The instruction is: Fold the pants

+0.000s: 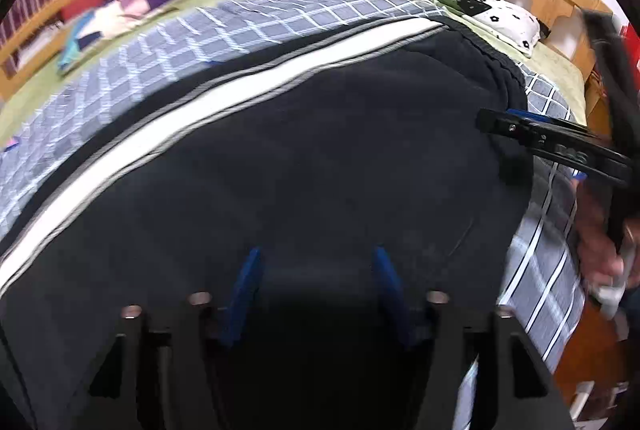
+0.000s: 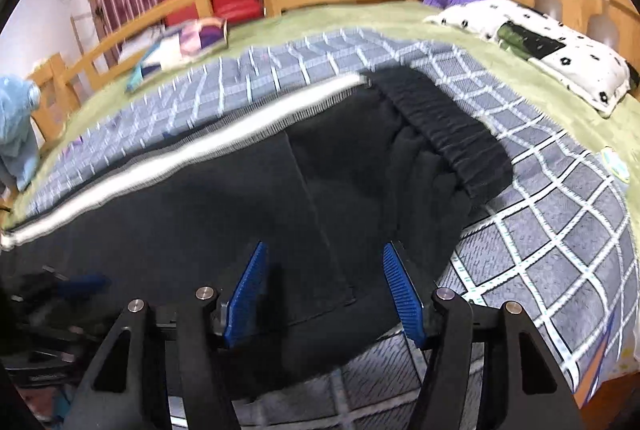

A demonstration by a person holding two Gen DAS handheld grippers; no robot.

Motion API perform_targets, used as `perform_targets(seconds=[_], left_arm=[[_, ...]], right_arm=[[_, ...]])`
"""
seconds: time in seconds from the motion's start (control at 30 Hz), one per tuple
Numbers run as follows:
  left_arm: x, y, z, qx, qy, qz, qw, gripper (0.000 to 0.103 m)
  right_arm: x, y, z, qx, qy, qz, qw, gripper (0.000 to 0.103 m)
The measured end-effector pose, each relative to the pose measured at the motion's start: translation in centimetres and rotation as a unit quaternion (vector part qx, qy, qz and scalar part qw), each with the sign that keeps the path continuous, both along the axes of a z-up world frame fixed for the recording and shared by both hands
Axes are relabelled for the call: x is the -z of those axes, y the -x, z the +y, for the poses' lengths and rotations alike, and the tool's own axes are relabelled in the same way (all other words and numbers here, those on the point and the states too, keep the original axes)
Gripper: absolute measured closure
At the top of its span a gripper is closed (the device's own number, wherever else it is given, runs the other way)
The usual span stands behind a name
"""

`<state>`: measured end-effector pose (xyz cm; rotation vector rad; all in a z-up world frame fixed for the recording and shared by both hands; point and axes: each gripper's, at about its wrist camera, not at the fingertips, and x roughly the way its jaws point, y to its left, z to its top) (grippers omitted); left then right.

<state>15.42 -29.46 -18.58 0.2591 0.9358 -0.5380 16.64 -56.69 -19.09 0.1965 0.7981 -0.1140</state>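
In your left wrist view, the left claw (image 1: pixel 316 262) stands wide, holding nothing, its blue pads low over the black pants (image 1: pixel 320 150). The pants lie flat on the checked blanket (image 1: pixel 240 26), and their white stripe (image 1: pixel 200 118) shows the long axis running from lower left to upper right. Your right claw (image 1: pixel 486 120) reaches in from the right, near the waistband (image 1: pixel 500 66).

In your right wrist view, that claw (image 2: pixel 324 262) is also wide and empty, over the near edge of the pants. The waistband lies ahead and to the right, so this hand is likely nearer the waist end, the left nearer the legs.
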Motion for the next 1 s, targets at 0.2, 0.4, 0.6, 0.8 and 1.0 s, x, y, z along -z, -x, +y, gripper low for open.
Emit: perform_targets(seconds=[0.2, 0.4, 0.6, 0.8, 1.0], left_arm=[[-0.1, 0.3, 11.5, -0.088, -0.055, -0.021, 0.9944, 0.028], [-0.7, 0.7, 25.9, -0.195, -0.074, -0.008, 0.9779, 0.028], [-1.3, 1.0, 39.5, -0.294, -0.070, 0.015, 0.9531, 0.027], [-1.5, 2.6, 49.9, -0.394, -0.087, 0.017, 0.9150, 0.027], [-3.8, 5.7, 53.0, -0.392, -0.029, 0.012, 0.9193, 0.033]], right_arm=[[1.1, -0.9, 0.2, 0.007, 0.018, 0.024, 1.000, 0.046], [1.1, -0.9, 0.4, 0.006, 0.034, 0.032, 0.999, 0.046], [0.0, -0.6, 2.1, 0.032, 0.069, 0.045, 0.996, 0.046], [-2.1, 1.9, 7.9, 0.002, 0.067, 0.012, 0.998, 0.045], [1.1, 1.4, 10.9, 0.014, 0.071, 0.053, 0.996, 0.041]])
